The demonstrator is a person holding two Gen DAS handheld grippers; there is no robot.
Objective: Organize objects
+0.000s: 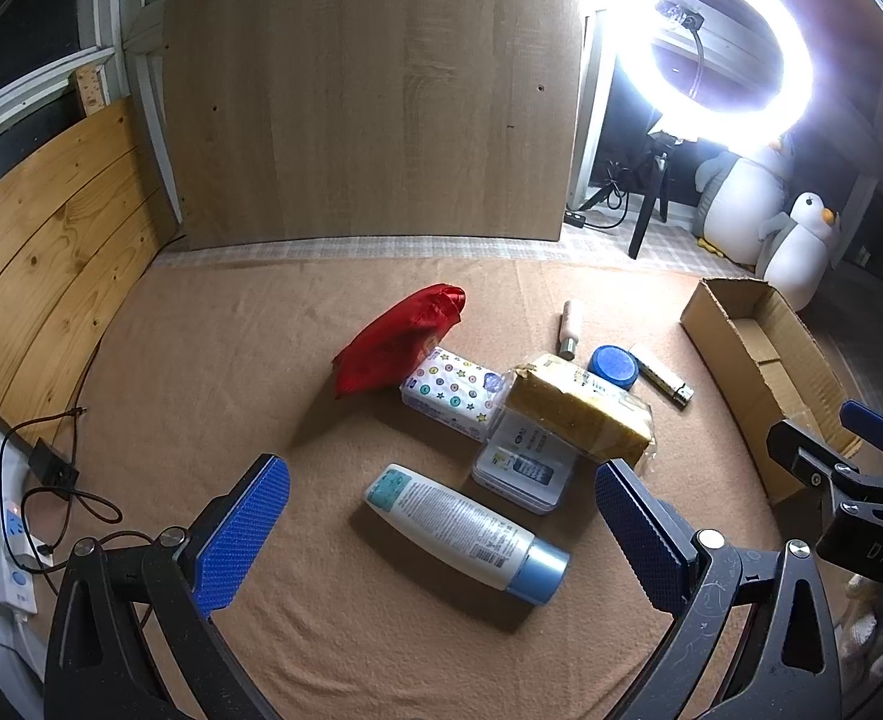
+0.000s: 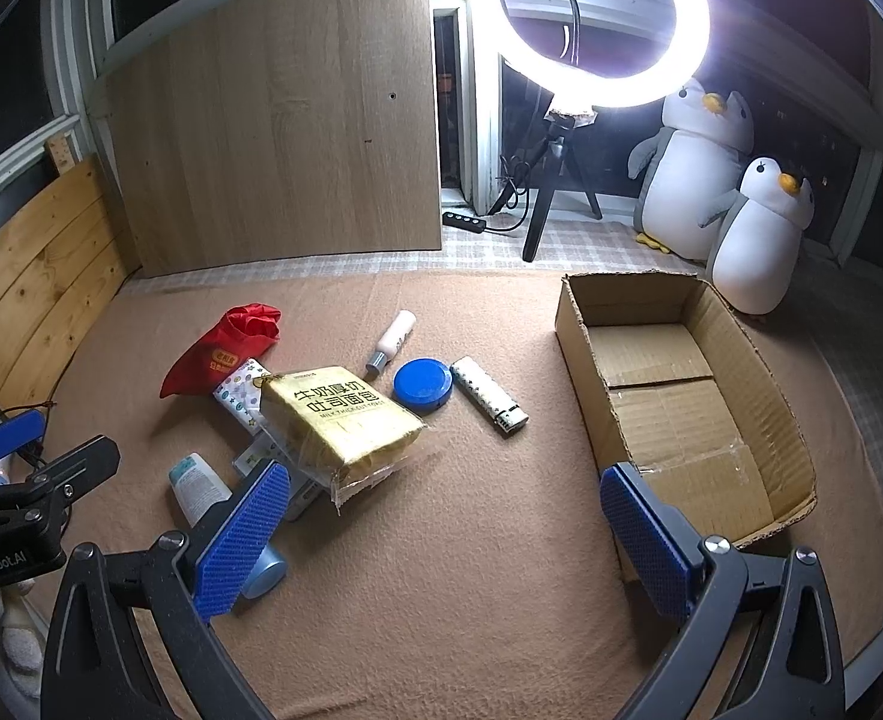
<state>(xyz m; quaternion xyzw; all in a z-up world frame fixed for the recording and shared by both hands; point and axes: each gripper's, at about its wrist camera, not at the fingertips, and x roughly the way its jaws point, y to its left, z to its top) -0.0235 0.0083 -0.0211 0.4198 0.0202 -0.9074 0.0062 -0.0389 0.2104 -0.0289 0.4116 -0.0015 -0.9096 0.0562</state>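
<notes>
Blue ribbed pads line the fingers of the left gripper (image 1: pixel 441 540), which stand wide apart with nothing between them, above a white plastic lotion bottle with a pale blue cap (image 1: pixel 465 531) lying on its side on the tan fleece blanket (image 1: pixel 201 360) that covers the surface. Beyond the bottle a cluster sits near the middle of the blanket: a flat white box with a printed label (image 1: pixel 525 471), a wrapped yellow loaf of toast bread (image 2: pixel 339 417) resting tilted across it, a white tissue pack with coloured stars (image 1: pixel 450 390) and a red cloth pouch (image 1: pixel 399 342) leaning over that pack. Just beside the loaf lie a round blue tin (image 2: pixel 422 387), a white patterned lighter (image 2: pixel 488 396) and a small pink tube with a silver cap (image 2: pixel 392 339). The right gripper (image 2: pixel 441 540) is likewise spread wide and holds nothing, one finger over the near corner of an open brown cardboard box (image 2: pixel 681 396) at the blanket's right edge; only its flaps and bare bottom show inside. At the far edge a strip of checked cloth (image 2: pixel 381 261) shows, behind which a light wood-grain board (image 1: pixel 369 96) stands upright, and a pine plank panel (image 1: pixel 51 228) runs along the left edge. To the far right a lit ring light on a black tripod (image 2: pixel 603 24) glares, with two plush penguins (image 2: pixel 729 192) beside it. A white power strip with black cables (image 1: pixel 15 564) lies off the near left corner.
</notes>
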